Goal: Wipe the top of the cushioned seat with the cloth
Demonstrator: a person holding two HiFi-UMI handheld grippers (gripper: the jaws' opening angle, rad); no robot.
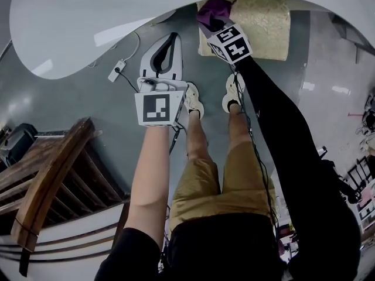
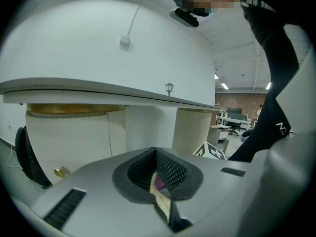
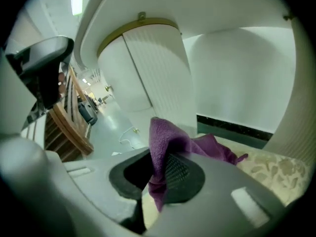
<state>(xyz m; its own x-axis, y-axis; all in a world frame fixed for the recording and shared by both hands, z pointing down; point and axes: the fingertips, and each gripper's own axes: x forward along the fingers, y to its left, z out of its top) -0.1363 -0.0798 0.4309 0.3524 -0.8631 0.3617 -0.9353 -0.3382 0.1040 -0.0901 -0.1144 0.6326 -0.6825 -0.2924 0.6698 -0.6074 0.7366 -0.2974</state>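
**Head view.** Your left arm is bare and reaches down and forward. Its left gripper [image 1: 169,41] hangs over the grey floor [image 1: 88,107] to the left of the cushioned seat [image 1: 266,22], with the jaws drawn together to a point and nothing in them. Your right arm, in a black sleeve [image 1: 281,122], stretches further out. The right gripper [image 1: 214,23] sits at the seat's near left corner, clamped on a purple cloth [image 1: 214,9] that bunches over that corner. The seat is a beige cushion with a pale pattern, and its far edge is tucked under the rim of the white round table [image 1: 76,16].

**Left gripper view.** The left gripper [image 2: 160,181] has its dark pads closed to a thin slit and is empty. Slivers of cream and purple show through the slit. The table [image 2: 98,58] arches overhead.

**Right gripper view.** The right gripper [image 3: 158,174] is closed on a fold of the cloth [image 3: 165,139]. The cloth stands up above the pads and trails right, toward the seat [image 3: 274,169]. You cannot tell whether its loose end touches the cushion's cream, leaf-patterned top. The table's ribbed pedestal [image 3: 148,68] rises just behind the seat.
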